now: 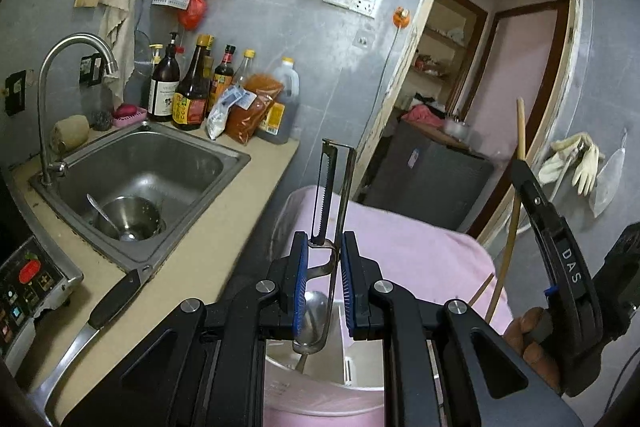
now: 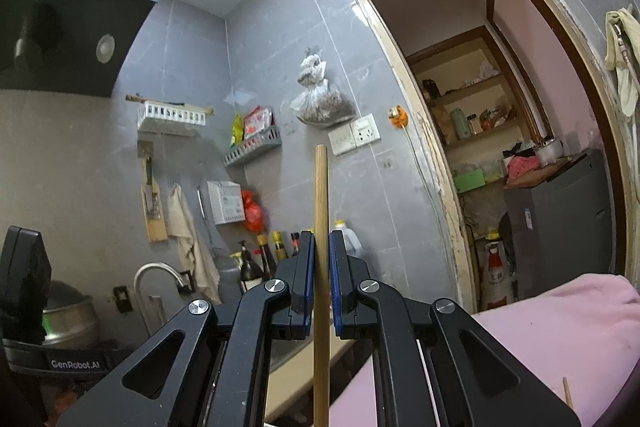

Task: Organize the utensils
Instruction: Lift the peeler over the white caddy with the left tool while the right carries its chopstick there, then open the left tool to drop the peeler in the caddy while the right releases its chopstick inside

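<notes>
White capitals reading "DAS" ran along the side of the right gripper (image 1: 568,263) in the left wrist view. "GenRobot.AI" was printed in pale letters on the left gripper (image 2: 76,364) in the right wrist view. Bottle labels were too small to read.

beige counter (image 1: 208,251) carries a knife (image 1: 112,301), sauce bottles (image 1: 192,87) and a sunken sink (image 1: 236,157)

The right gripper (image 2: 321,275) pinches an upright wooden stick (image 2: 321,227). Behind it stand a grey tiled wall (image 2: 280,47) and an open doorway (image 2: 500,127).
</notes>
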A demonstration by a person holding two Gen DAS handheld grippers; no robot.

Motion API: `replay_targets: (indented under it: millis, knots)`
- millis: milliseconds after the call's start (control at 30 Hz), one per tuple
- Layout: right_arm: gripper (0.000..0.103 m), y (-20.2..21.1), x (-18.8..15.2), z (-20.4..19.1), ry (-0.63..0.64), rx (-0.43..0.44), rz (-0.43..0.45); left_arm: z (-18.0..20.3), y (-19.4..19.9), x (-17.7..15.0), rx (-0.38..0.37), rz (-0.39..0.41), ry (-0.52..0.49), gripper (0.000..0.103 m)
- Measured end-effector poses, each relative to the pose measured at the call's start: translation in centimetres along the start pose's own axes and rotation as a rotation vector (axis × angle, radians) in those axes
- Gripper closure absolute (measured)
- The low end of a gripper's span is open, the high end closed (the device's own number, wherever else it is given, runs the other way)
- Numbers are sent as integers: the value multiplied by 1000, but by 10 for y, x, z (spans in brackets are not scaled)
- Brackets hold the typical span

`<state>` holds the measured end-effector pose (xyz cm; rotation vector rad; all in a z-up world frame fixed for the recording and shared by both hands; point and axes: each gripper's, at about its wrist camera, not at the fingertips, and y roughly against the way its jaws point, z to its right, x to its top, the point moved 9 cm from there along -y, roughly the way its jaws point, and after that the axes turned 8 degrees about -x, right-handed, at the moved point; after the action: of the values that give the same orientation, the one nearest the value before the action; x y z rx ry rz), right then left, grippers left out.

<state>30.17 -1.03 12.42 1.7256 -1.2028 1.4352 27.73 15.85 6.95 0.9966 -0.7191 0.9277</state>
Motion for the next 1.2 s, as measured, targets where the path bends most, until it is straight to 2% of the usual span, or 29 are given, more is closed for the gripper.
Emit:
replay_targets:
  millis: [300,567,867,1200]
  knots:
    - [98,-1,-10,2,6,-3,-18,7,-11,-21,6,-53,-17,90]
    - [98,4,3,-7,-2,20,18,6,-10,-21,-4,-48,-11,90]
    - [97,-6,9,-10,12,-6,38,2,-13,-21,0,-61,2,90]
    - [97,-5,-13,-1,38,-20,-53,7,-18,-28,2,-94,-18,90]
